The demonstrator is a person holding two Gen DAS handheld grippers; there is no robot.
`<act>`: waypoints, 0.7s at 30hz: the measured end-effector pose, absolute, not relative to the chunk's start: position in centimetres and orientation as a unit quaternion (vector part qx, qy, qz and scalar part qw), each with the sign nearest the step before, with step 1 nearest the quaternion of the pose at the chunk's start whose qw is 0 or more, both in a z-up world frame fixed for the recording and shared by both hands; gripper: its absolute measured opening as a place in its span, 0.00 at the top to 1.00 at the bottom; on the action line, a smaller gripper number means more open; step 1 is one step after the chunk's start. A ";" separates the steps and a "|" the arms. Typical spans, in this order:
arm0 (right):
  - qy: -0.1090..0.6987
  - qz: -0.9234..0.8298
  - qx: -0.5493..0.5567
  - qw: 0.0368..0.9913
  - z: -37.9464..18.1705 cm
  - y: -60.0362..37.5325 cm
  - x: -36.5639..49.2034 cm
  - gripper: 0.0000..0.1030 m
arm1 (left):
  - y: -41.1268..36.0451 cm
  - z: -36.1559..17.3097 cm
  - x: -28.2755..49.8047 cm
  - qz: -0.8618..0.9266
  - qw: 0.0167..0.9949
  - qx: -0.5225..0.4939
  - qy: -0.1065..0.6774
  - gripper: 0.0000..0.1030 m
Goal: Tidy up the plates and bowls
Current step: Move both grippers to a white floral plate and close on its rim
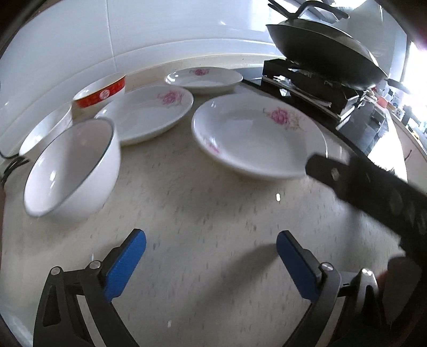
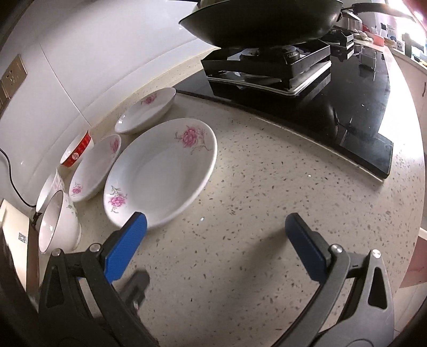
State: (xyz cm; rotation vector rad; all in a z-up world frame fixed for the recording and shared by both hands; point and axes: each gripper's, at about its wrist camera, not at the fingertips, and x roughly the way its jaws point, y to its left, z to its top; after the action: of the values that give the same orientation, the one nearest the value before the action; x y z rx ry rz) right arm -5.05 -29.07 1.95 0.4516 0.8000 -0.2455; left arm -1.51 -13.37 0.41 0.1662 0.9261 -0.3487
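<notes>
1. Nearest each camera are the gripper fingers: the left gripper (image 1: 210, 241) and the right gripper (image 2: 216, 227) both stand with blue pads wide apart, holding nothing, over the bare speckled desk (image 2: 240, 253).
2. The right gripper's left pad sits at the near rim of the large flowered plate (image 2: 160, 170); whether it touches the rim I cannot tell.
3. Nothing looks sorted yet. Three flowered plates lie singly: the large one in front, a middle plate (image 1: 149, 112) behind it, a far plate (image 1: 204, 77) near the wall.
4. The bowls are also unstacked: a white bowl with dark rim (image 1: 72, 168) at the left, a red-banded bowl (image 1: 100, 93) by the wall, and another white bowl (image 1: 45, 130) partly hidden between them.
5. By my judgement, all stacking of plates and bowls remains.
6. The left view is motion-blurred; the dark bar at its right is probably the other gripper. The wok (image 2: 261, 18) on the stove (image 2: 269, 66) is cut off at the top.
</notes>
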 end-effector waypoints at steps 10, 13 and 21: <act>0.361 -0.130 0.193 0.903 2.5 -29.1 -4.5 0.00 | -9.4 0.8 2.3 -0.101 0.895 -0.012 0.434 0.07; 0.362 -0.137 0.190 0.903 2.5 -29.5 -3.6 0.00 | -7.8 0.7 2.6 -0.045 0.899 -0.037 0.434 0.07; 0.375 -0.101 0.202 0.899 1.8 -30.1 -1.0 0.28 | -10.9 0.6 2.8 -0.123 0.890 -0.034 0.437 0.08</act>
State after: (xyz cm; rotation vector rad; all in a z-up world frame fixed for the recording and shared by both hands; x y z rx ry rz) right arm -0.98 -30.14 1.85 0.4176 0.7769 -0.2083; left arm 2.77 -10.92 0.62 -0.0712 0.9084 -0.2555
